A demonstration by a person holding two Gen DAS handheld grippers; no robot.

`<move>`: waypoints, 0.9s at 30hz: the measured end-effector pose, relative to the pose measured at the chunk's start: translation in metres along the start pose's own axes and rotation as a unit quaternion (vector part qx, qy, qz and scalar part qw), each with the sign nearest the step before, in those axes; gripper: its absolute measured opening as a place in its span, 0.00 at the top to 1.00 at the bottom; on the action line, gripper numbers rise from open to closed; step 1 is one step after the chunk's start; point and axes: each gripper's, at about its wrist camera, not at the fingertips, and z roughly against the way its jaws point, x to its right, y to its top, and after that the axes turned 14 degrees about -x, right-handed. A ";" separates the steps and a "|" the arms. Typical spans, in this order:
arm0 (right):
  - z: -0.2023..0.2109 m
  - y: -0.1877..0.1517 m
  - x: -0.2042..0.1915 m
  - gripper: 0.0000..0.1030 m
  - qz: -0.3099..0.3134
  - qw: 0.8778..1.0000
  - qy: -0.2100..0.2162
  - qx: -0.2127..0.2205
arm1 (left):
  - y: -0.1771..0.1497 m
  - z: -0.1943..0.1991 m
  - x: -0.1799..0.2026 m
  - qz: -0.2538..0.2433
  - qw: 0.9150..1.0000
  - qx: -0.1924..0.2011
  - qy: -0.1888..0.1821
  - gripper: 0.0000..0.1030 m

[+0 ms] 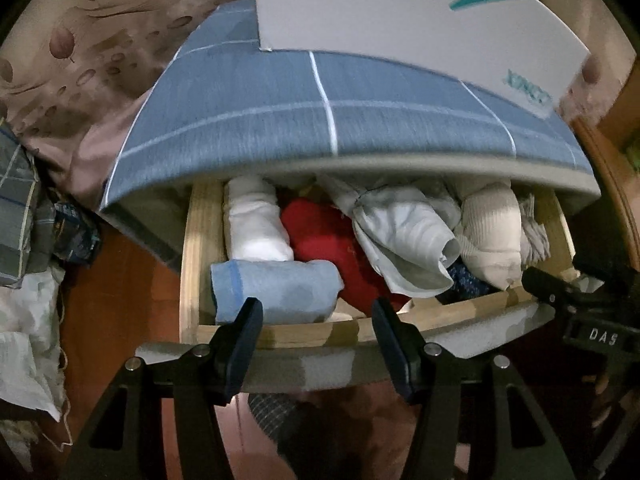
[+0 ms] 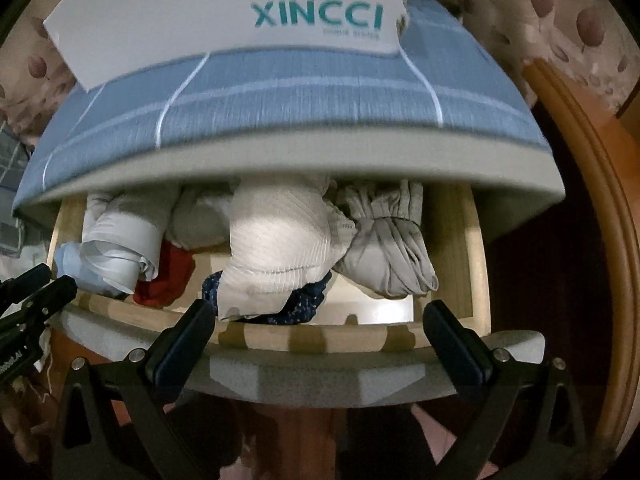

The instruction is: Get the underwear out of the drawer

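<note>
A wooden drawer [image 1: 280, 336] stands pulled out under a blue-topped cabinet. It holds rolled garments: a light blue roll [image 1: 276, 292], a white roll [image 1: 256, 224], a red piece [image 1: 324, 240], a grey-white roll [image 1: 404, 240] and a cream ribbed roll [image 1: 492, 236]. My left gripper [image 1: 318, 312] is open and empty, just in front of the drawer's front edge by the light blue roll. My right gripper [image 2: 320, 314] is open and empty at the drawer front [image 2: 320, 338], near the cream ribbed roll [image 2: 280, 248], a navy dotted piece [image 2: 304, 304] and a grey knotted bundle [image 2: 392, 256].
A white XINCCI box [image 2: 224, 12] lies on the blue plaid cabinet top [image 1: 320, 120]. A floral bedsheet [image 1: 80, 60] and piled cloth [image 1: 24, 320] are at the left. A wooden frame [image 2: 580, 200] curves along the right. The right gripper shows in the left wrist view [image 1: 560, 296].
</note>
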 end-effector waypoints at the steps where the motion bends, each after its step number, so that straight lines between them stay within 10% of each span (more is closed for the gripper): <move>1: 0.001 -0.004 -0.003 0.01 0.000 1.000 -0.002 -0.007 | -0.005 0.000 0.001 -0.003 1.000 -0.003 0.003 0.44; 27: -0.061 -0.009 -0.022 0.01 0.011 0.991 0.033 -0.133 | -0.052 -0.017 -0.013 0.021 0.997 -0.081 0.001 0.42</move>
